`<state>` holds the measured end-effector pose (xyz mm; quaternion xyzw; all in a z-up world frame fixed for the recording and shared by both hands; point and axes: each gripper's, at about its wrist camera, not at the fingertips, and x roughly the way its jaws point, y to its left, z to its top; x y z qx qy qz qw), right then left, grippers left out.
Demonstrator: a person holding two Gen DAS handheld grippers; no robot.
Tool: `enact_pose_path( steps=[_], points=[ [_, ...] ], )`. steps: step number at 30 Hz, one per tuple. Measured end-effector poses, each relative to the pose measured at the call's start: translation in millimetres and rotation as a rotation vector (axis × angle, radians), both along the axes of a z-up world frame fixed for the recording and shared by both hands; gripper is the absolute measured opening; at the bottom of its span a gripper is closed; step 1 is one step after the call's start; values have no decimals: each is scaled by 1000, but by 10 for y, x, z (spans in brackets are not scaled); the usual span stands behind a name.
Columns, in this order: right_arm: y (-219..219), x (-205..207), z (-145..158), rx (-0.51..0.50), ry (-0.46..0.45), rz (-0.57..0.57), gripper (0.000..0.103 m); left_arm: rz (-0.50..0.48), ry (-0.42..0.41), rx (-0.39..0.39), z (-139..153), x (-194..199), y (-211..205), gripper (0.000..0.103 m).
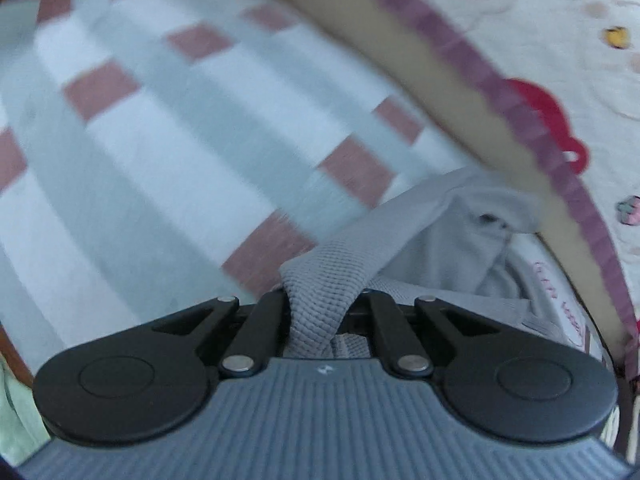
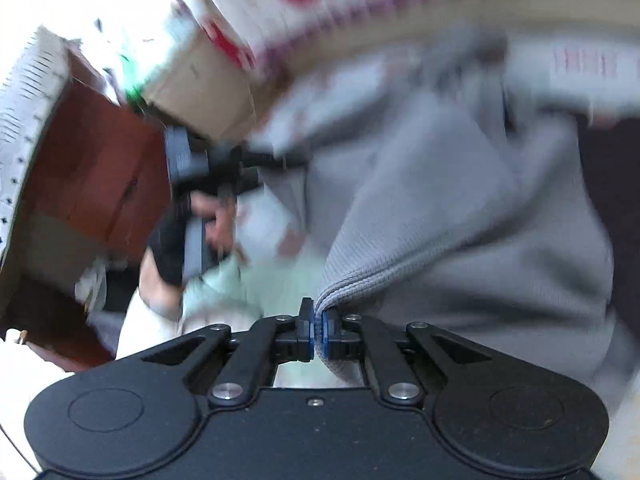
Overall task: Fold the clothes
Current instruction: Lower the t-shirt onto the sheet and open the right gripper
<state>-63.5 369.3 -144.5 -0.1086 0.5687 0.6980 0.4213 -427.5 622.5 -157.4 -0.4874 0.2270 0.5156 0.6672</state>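
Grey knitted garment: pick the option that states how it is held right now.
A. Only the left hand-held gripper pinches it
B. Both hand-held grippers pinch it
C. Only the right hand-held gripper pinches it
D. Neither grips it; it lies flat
B: the grey knitted garment is bunched between the jaws of the left hand-held gripper, and its ribbed edge is clamped between the blue pads of the right hand-held gripper.

You've got a bed with a white, grey and dusty-red checked sheet (image 1: pixel 168 128), and a white quilt with red shapes and a purple edge (image 1: pixel 580 80) lies on it.
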Motion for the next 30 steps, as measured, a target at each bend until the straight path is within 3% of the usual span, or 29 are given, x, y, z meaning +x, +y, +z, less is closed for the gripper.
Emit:
enact_pose_path(
  steps=[3, 7, 10, 14, 17, 21, 24, 26, 28, 30],
  points=[
    [-1, 62, -98, -53, 15, -42, 7, 4, -21, -15, -32, -14, 32, 4],
    [-65, 196, -58, -24, 25, -136, 6, -20, 2, -36, -103, 61, 69, 4],
    [-103, 294, -15, -13, -45, -225, 6, -30, 2, -55, -182, 123, 98, 4],
    [-53, 556, 183, 27, -206, -322, 6, -34, 57, 71, 88, 287, 4, 3],
    [-1, 800, 554, 88, -326, -363, 5, -97, -34, 160, 543, 347, -71, 3],
    [-82, 910, 1320, 254, -513, -412, 5, -182, -161, 270, 1243, 367, -178, 3],
    [-565, 799, 1721, 407, -590, -418, 5, -231, -153, 149, 993, 403, -263, 3],
    [-867, 626, 1663, 423, -743, -392, 8, -263, -148, 68, 826, 427, -319, 3],
    [-1026, 689, 1270, 263, -724, -389, 11, -295, -142, -13, 659, 451, -375, 3],
    [-1144, 835, 723, 44, -640, -429, 12, -326, -136, -94, 492, 475, -432, 3]
  ],
)
